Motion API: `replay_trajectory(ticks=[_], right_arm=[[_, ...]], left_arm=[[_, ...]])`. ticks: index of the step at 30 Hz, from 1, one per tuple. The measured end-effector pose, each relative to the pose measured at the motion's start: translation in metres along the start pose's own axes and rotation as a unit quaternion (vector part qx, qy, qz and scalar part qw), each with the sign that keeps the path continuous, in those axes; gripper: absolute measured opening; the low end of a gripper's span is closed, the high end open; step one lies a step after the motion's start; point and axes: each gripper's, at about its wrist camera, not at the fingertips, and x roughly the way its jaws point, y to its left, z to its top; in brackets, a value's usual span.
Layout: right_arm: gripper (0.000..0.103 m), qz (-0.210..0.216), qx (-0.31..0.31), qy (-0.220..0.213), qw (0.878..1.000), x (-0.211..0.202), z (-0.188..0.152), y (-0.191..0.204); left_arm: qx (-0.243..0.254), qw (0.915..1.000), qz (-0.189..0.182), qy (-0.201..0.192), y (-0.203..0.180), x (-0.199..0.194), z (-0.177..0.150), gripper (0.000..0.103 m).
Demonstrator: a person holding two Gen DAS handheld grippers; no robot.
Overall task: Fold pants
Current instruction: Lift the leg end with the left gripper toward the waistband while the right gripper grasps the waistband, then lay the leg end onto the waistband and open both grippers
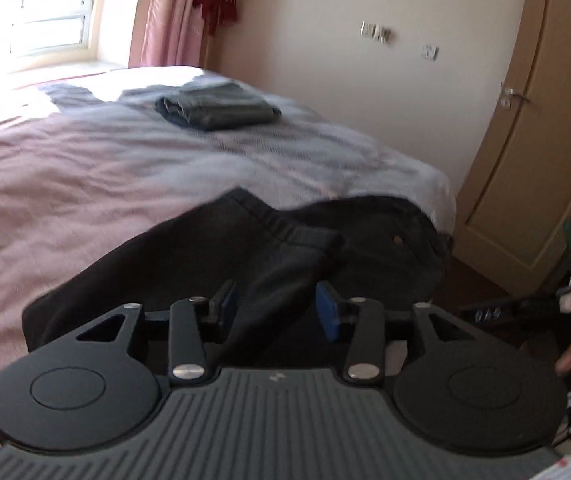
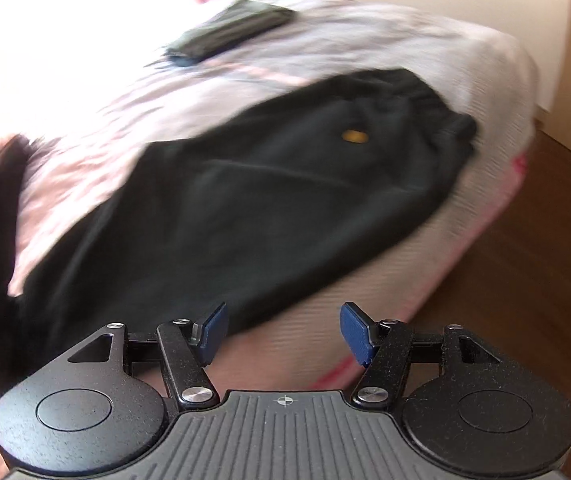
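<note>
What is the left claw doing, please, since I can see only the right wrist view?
Observer: The left claw stands open, with a fold of the black fabric pants lying between its blue pads.
Operator: Thank you. Is there anything on the wall behind the bed?
Observer: Yes, a red cloth item hangs beside the pink curtain.

Pants (image 2: 245, 200): matt black cloth. Bed (image 1: 85, 184) cover: pink, wrinkled woven cloth. Floor (image 2: 525, 260): smooth brown wood. Claw pads (image 2: 355, 332): blue, finely textured.
</note>
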Motion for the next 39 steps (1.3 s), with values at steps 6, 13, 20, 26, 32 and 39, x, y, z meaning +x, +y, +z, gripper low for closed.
replay_trajectory(ticks=[6, 13, 20, 26, 32, 39], right_arm=[[0.059, 0.094, 0.042, 0.014, 0.995, 0.001, -0.002, -0.019], [0.059, 0.24, 0.102, 0.06, 0.963, 0.047, -0.001, 0.012], [0.019, 0.207, 0.138, 0.097, 0.964, 0.084, -0.001, 0.03], [0.008, 0.22, 0.073, 0.0, 0.973, 0.043, -0.003, 0.037], [0.008, 0.16, 0.066, 0.011, 0.985, 0.047, -0.02, 0.025], [0.008, 0.123, 0.022, 0.019, 0.992, 0.05, -0.018, 0.038]], left_arm=[[-0.075, 0.9914, 0.083, 0.067, 0.044, -0.003, -0.037, 0.032], [-0.104, 0.981, 0.14, 0.087, 0.084, -0.008, -0.047, 0.034], [-0.113, 0.9793, 0.148, 0.079, 0.083, -0.004, -0.053, 0.034], [-0.103, 0.9829, 0.131, 0.078, 0.082, -0.001, -0.051, 0.036], [-0.07, 0.9849, 0.128, 0.093, 0.075, 0.015, -0.056, 0.034], [-0.054, 0.9848, 0.129, 0.104, 0.079, 0.018, -0.055, 0.024]])
